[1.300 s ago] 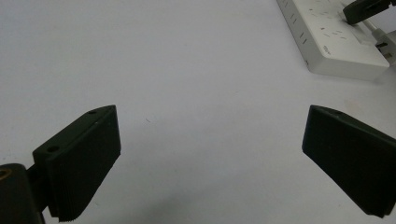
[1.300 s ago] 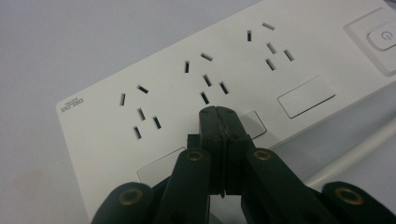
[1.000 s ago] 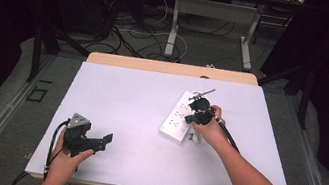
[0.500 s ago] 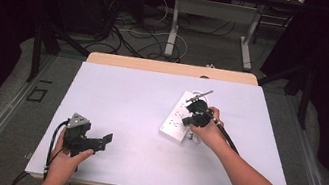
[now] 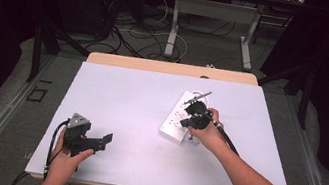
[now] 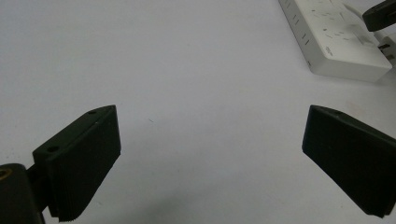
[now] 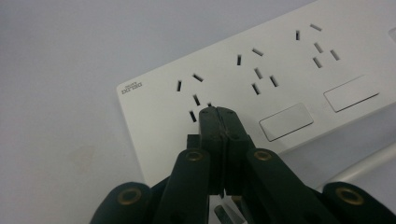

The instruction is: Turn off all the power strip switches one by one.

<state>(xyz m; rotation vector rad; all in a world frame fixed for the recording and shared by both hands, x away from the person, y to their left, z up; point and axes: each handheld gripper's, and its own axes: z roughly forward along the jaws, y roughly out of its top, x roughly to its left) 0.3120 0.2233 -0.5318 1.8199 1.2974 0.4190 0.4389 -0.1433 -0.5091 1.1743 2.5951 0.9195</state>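
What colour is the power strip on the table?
The power strip is white, with dark socket slots; the right gripper view shows it best.

The left gripper [image 5: 93, 140] is held low with its jaws spread wide. The right gripper [image 7: 219, 114] is stretched forward, pointed downward, jaws pressed together, apparently with nothing between them.

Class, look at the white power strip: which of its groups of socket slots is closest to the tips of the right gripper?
The group beside the printed logo, at the power strip's end: the shut right gripper has its tips right at those slots; the other groups lie farther along.
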